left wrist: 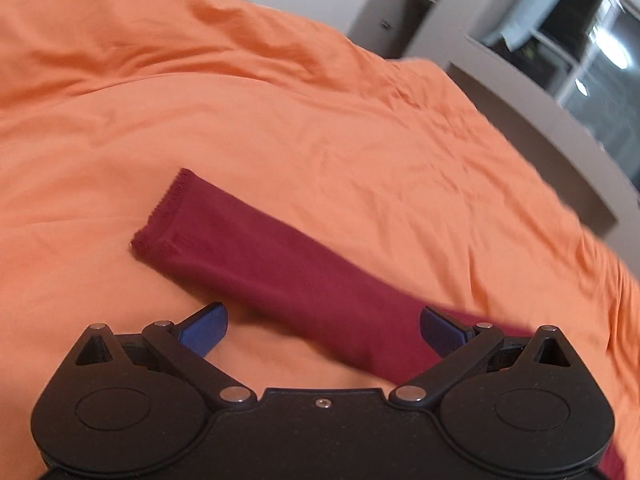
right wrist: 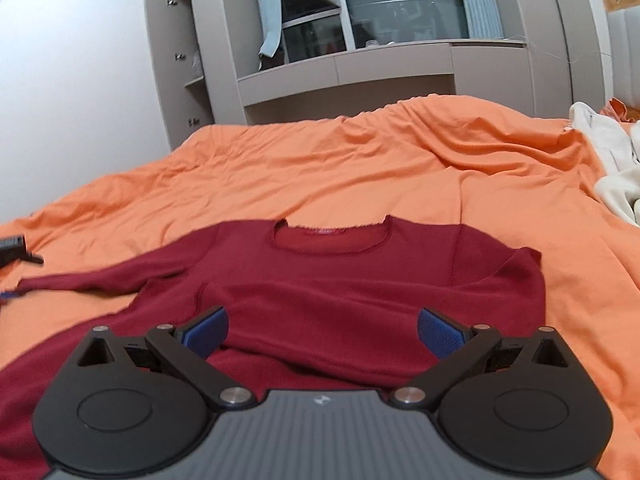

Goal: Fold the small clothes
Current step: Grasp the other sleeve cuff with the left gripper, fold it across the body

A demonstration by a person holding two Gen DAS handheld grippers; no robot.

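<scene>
The left gripper (left wrist: 323, 330) has its jaws spread wide, with nothing between the blue pads (left wrist: 204, 330). In the left wrist view, one sleeve (left wrist: 256, 264) of the dark red shirt runs diagonally from the centre-left of the frame down to the lower right, lying flat on the orange bed cover (left wrist: 280, 120). The sleeve cuff (left wrist: 164, 216) sits at the upper-left end of this band; the lower-right end passes under the right-hand finger of the gripper. The left-hand pad is over bare cover, just beside the sleeve edge. A window (left wrist: 592, 52) occupies the upper right corner of that frame. The right gripper (right wrist: 322, 332) also has its jaws wide apart and holds nothing. In the right wrist view, the dark red shirt (right wrist: 328, 292) fills the lower centre of the frame, spread on the orange bed cover (right wrist: 360, 168) with its neckline (right wrist: 330, 236) toward the top of the frame. One sleeve (right wrist: 100, 280) extends to the left edge; the other sleeve (right wrist: 400, 292) is folded across the body of the shirt. Both pads are over the shirt fabric; contact cannot be determined. A white garment (right wrist: 612, 168) lies at the right edge, well apart from the shirt. A grey cabinet unit (right wrist: 360, 64) stands beyond the bed at the top of the frame.
</scene>
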